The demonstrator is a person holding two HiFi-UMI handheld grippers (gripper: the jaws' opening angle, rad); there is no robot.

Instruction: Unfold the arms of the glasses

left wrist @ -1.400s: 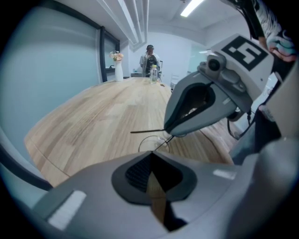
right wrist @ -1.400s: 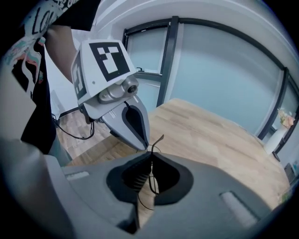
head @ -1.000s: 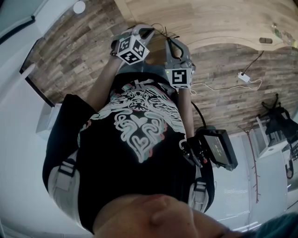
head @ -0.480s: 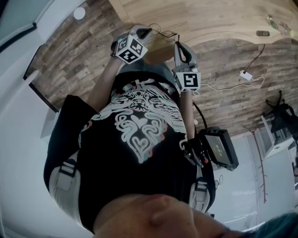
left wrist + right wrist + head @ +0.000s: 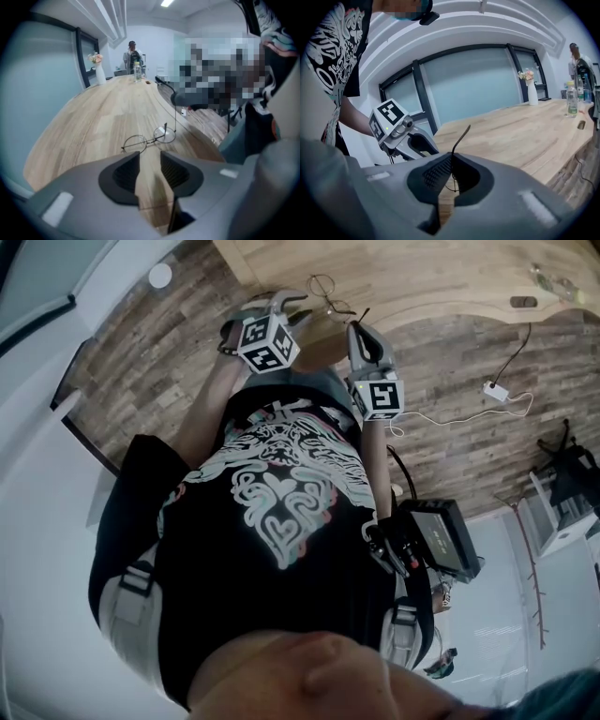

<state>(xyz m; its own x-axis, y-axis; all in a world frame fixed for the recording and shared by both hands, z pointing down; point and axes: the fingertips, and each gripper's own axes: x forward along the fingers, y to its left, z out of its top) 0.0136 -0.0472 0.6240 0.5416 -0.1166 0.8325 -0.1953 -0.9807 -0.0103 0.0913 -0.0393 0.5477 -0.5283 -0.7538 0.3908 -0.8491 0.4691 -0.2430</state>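
Vase (image 5: 99,75) with flowers and bottle (image 5: 137,72) at far end of tabletop (image 5: 93,122), glasses (image 5: 149,139) near its curved edge, right claw (image 5: 452,161) clamped on one arm, left claw (image 5: 150,157) empty, jaws just opening wide, plank floor (image 5: 141,362) below.

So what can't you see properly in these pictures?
Head view: glasses too small to tell how their arms sit.
Right gripper view: right claw hides the lenses; only one arm tip shows.
Left gripper view: far bottle and person behind it too small for detail.
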